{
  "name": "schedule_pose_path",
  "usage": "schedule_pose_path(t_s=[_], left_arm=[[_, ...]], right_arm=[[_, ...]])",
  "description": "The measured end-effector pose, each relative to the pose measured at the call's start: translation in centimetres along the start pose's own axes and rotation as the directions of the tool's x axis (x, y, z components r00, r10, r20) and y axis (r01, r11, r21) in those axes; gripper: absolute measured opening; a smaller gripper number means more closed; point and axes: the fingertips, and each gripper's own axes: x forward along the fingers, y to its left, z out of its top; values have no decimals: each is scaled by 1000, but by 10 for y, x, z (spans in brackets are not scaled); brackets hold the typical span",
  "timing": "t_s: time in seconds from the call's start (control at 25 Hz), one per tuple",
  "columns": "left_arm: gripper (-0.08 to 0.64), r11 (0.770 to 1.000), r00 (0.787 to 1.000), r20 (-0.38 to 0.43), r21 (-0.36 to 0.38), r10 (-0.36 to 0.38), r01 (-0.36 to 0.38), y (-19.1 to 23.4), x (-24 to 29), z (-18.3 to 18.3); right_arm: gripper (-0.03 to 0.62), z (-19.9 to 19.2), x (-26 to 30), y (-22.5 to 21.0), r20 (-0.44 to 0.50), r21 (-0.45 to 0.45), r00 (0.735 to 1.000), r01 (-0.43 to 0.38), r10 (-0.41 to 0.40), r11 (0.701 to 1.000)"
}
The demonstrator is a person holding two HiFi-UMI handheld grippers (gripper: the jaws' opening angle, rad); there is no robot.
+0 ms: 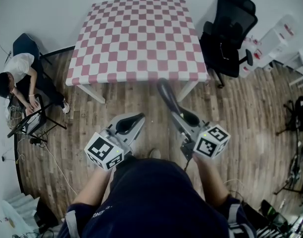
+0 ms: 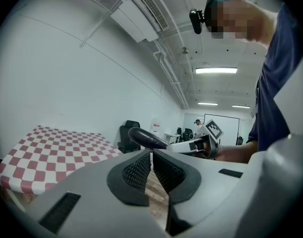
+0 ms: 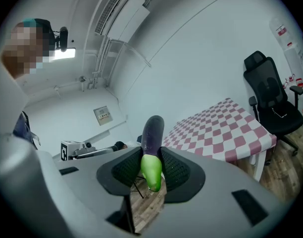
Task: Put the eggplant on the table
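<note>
One eggplant is being pinched at its green stem end by the right claw and is being held in the air, short of the near edge of the checked counter, over the wooden floor. The left claw is being carried pressed together, empty. With the purple body jutting past the pads, a swivel or slip is being risked, and an early release would likely drop it. Being counted: one eggplant, two claws, one counter, one black office chair.

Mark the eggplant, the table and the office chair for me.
eggplant (image 3: 152, 130), right gripper view, purple body
table (image 1: 136, 38), head view, checkered top
office chair (image 1: 235, 16), head view, backrest
</note>
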Motion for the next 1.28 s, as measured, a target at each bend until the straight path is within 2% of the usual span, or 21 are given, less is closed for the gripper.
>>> schedule_pose_path(t_s=[0.24,0.68,0.8,0.92,1.12,1.28], left_arm=[[38,1000,999,-29,12,20,-19,-13,25,-6],[38,999,999,-41,34,10,-9,13,86,-2],[38,1000,999,-46,17,4,-3,53,83,3],[38,1000,998,-55,-14,0,-1,103,85,23],[38,999,998,-61,-35,2,-4,168,118,3],[38,998,997,-73,-60,3,-7,241,131,11]], right_arm=[[130,5,-27,-33,2,16,1000,2,-2,1000],[130,22,-22,-98,23,54,1000,17,-18,998],[130,31,15,-100,10,68,999,30,-31,997],[130,58,58,-106,2,92,998,60,-60,994],[130,56,115,-157,-13,117,997,81,-80,990],[130,78,183,-178,-34,128,995,95,-91,987]])
